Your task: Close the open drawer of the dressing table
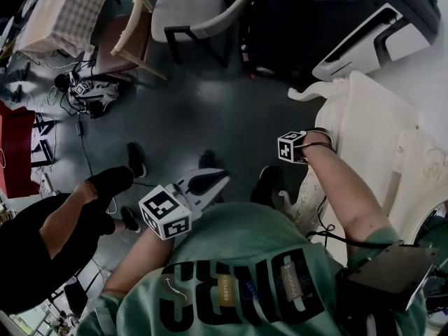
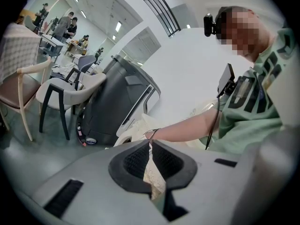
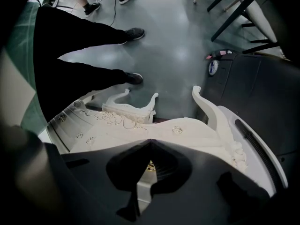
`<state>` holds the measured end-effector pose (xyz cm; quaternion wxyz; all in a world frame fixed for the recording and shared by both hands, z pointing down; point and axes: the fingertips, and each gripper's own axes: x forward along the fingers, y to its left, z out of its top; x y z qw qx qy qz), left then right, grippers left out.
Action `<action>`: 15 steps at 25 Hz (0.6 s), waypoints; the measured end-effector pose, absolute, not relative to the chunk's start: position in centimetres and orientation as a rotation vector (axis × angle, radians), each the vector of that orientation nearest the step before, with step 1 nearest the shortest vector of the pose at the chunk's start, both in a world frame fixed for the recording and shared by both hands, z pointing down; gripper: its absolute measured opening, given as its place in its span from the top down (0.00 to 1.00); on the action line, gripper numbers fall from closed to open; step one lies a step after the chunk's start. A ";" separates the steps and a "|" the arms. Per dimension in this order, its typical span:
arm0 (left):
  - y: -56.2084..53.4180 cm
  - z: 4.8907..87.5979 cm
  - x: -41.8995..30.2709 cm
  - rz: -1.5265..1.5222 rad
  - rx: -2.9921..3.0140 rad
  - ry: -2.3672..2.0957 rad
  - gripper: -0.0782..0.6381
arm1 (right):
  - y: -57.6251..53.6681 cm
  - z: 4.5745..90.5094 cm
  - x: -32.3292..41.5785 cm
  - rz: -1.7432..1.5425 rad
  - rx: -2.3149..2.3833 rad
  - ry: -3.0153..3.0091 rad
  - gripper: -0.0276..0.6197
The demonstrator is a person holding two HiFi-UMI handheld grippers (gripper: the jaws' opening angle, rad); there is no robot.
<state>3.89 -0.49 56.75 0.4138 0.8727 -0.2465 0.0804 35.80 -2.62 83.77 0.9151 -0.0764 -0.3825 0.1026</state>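
We see the right claw [image 3: 151, 142] fully closed, its two pads pressed together with nothing gripped between them. Directly ahead of its tips lies the pale curved front of the drawer [image 3: 161, 131], so close that we cannot tell whether they touch. The drawer belongs to the cream dressing table [image 3: 201, 128]. One gold knob [image 3: 177, 130] sits on that front just beyond the tips and slightly to their right. How far the drawer stands out from the table we cannot tell. Farther out from this claw, past the table's carved edge, a bystander [image 3: 70, 46] in black trousers stands on the grey floor [image 3: 178, 41].

The left claw [image 2: 151, 143] is closed too, its tips meeting on nothing. The cream sliver in the slit behind them is the table seen through the gap. The table lies well apart from this claw, ahead of its tips. The person's right forearm [image 2: 187, 125] crosses just beyond those tips towards it.

We count:
- two claws
- one dressing table
- one drawer that we can make out, at the right claw
- two chairs off to the left of the left claw, a wooden chair [image 2: 21, 95] and a grey armchair [image 2: 65, 90]
- one dark grey machine [image 2: 115, 102] ahead of that claw, between the chairs and the table
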 end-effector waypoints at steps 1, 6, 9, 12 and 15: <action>-0.5 56.7 3.9 0.203 2.193 -0.620 0.85 | -2.6 83.9 36.0 0.211 -0.159 -0.785 0.94; -0.5 56.8 4.1 0.206 2.194 -0.616 0.85 | -2.5 83.8 36.9 0.214 -0.157 -0.766 0.94; -0.5 56.9 4.3 0.205 2.194 -0.612 0.85 | -2.4 83.8 37.3 0.217 -0.155 -0.756 0.94; -0.5 56.8 4.4 0.206 2.195 -0.611 0.86 | -2.4 84.0 37.8 0.218 -0.152 -0.753 0.94; -0.5 56.8 4.4 0.210 2.195 -0.616 0.87 | -2.3 83.8 38.2 0.227 -0.149 -0.744 0.94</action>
